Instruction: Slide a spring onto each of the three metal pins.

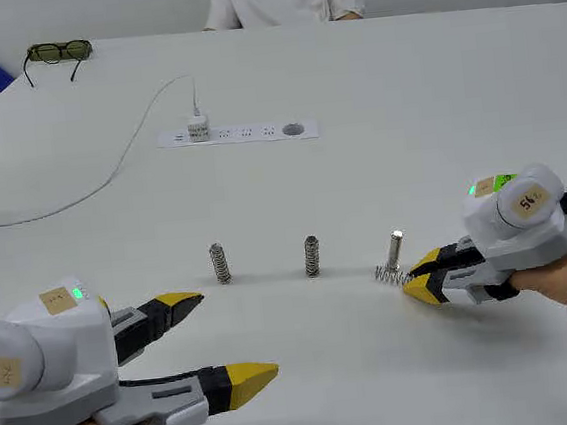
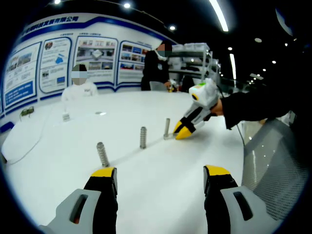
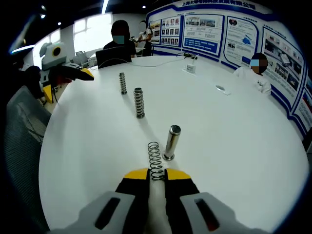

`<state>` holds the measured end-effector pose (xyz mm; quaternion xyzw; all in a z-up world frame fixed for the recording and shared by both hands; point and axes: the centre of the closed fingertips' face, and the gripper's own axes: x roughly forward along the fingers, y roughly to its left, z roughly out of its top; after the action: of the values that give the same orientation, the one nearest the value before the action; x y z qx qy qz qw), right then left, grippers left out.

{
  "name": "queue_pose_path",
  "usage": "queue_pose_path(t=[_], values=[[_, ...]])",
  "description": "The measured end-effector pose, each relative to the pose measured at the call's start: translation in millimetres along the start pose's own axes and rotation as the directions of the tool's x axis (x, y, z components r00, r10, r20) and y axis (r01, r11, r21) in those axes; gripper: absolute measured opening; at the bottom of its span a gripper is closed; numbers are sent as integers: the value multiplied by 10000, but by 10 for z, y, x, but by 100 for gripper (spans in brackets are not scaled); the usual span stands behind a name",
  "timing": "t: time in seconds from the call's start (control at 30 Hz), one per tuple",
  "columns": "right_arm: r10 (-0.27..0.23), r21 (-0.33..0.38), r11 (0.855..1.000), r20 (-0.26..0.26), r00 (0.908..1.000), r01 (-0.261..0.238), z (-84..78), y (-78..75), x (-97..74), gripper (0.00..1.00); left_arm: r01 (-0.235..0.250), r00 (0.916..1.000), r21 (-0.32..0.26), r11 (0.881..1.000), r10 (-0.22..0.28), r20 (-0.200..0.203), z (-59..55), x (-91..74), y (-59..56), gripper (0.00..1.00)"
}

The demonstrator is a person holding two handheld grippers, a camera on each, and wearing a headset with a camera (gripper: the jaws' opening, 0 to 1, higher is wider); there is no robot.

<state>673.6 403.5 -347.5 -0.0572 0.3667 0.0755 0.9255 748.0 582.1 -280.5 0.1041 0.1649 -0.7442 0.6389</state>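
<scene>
Right gripper view: your right gripper (image 3: 157,175) grasps loose spring (image 3: 155,158) by its end, spring lying just beside bare pin (image 3: 171,142), at its 7 o'clock. Your left gripper (image 1: 225,337): jaws spread, released.

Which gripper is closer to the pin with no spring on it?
Right. The right gripper sits beside the bare pin, holding a spring; the left gripper is far to its left.
</scene>
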Motion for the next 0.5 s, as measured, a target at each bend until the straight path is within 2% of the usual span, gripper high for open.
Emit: queue_pose_path(t=[0.17,0.5], values=[[142,141,9998,-37,9999,-141,9,61,4,12,29,10000,23,10000,-29,1,4,-1,-2,73],[568,-44,9984,-68,9984,-568,90,245,-31,12,254,9997,150,9996,-253,-52,5,26,-61,70]])
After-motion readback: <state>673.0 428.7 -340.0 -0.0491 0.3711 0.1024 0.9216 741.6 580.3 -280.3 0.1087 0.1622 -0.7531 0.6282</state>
